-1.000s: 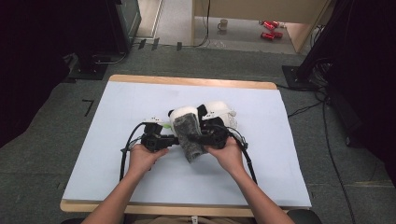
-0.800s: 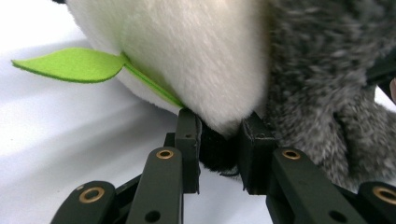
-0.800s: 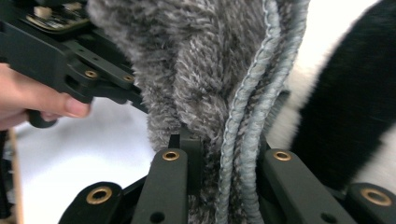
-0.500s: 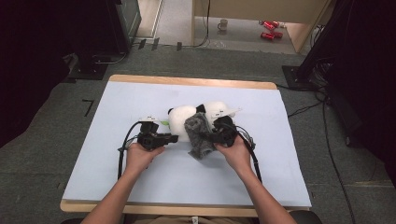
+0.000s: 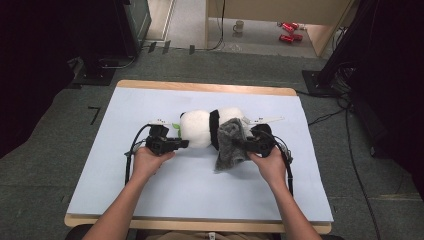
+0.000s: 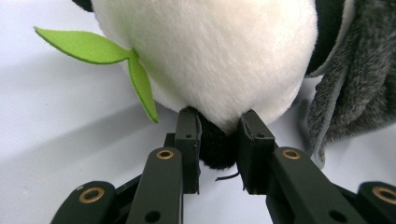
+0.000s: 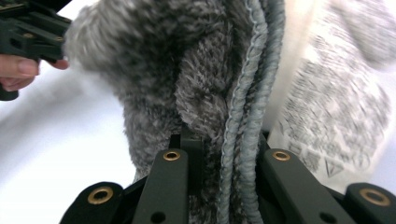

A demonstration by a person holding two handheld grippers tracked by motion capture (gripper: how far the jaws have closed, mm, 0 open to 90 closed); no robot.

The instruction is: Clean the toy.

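While the left gripper pinches a black nub on the fluffy black-and-white panda plush with its green felt leaf, the right gripper clamps its fuzzy grey cloth, mid pale-blue table mat, grey carpet floor around.

one plush panda, one grey fuzzy cloth, one green felt leaf, two grippers: left gripper, right gripper. one mug, two red cans on floor beyond.
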